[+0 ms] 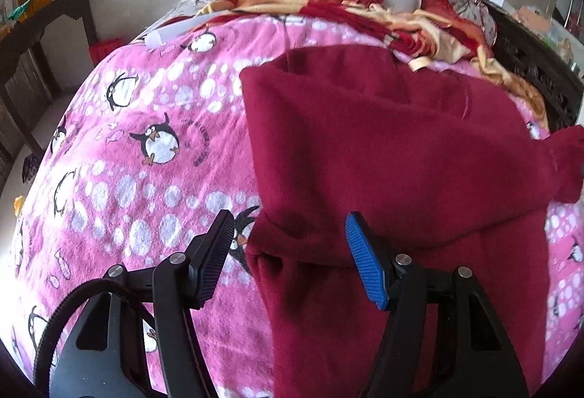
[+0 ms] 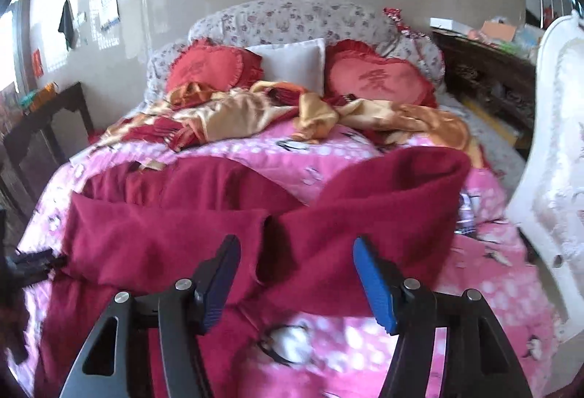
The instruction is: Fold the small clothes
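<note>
A pink penguin blanket (image 1: 146, 113) covers the bed, with one gold and red quilt (image 2: 233, 117) bunched near its head. The dark red garment (image 1: 394, 149) lies on the blanket, partly folded over itself. Two red heart cushions (image 2: 210, 67) and one white pillow (image 2: 292, 64) lean on the flowered headboard (image 2: 292, 20). The left gripper (image 1: 290, 259) and right gripper (image 2: 295, 279) both gape wide over the garment, holding nothing.

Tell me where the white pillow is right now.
In the right wrist view, the white pillow leans at the head of the bed, between the two red heart cushions, against the floral headboard cover.
</note>
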`<state>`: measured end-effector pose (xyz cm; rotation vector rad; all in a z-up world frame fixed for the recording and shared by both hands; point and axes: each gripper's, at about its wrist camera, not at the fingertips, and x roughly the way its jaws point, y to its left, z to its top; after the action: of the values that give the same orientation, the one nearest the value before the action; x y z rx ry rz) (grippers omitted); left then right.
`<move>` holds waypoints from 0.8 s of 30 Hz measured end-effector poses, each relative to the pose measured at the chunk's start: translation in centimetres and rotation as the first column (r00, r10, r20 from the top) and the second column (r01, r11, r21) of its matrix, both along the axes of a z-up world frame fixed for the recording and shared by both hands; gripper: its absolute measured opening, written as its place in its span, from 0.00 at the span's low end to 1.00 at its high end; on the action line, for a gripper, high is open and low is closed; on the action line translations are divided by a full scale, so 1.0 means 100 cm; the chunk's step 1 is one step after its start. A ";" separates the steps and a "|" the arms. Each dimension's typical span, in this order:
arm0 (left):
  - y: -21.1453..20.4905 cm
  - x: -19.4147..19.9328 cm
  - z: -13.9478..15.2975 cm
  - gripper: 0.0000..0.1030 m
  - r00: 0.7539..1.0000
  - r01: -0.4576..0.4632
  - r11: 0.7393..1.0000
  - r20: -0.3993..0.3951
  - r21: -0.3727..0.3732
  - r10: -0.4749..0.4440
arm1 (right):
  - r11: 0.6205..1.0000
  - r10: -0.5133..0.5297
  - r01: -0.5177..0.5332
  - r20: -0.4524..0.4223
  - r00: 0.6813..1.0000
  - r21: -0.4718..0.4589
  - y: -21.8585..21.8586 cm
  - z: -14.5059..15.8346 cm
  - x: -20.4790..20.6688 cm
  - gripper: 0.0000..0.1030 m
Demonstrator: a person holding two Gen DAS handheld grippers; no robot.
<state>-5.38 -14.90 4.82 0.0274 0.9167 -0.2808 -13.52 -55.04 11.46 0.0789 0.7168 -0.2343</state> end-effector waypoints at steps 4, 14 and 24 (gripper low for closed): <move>-0.003 -0.007 0.008 0.62 1.000 0.019 1.000 0.012 0.009 -0.020 | 0.998 -0.060 0.060 -0.004 0.998 0.017 -0.014 -0.004 -0.008 0.60; 0.003 -0.008 0.010 0.62 1.000 0.000 1.000 -0.005 -0.005 0.000 | 0.978 -0.097 0.106 -0.055 0.994 0.181 -0.044 -0.009 -0.028 0.62; 0.004 -0.014 0.013 0.62 1.000 0.005 1.000 -0.002 0.007 -0.005 | 0.859 -0.180 0.189 -0.065 0.982 0.476 -0.056 -0.068 -0.024 0.62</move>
<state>-6.76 -14.52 6.14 0.0360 0.9201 -0.2822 -15.88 -60.64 4.65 0.6262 0.7745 -0.2359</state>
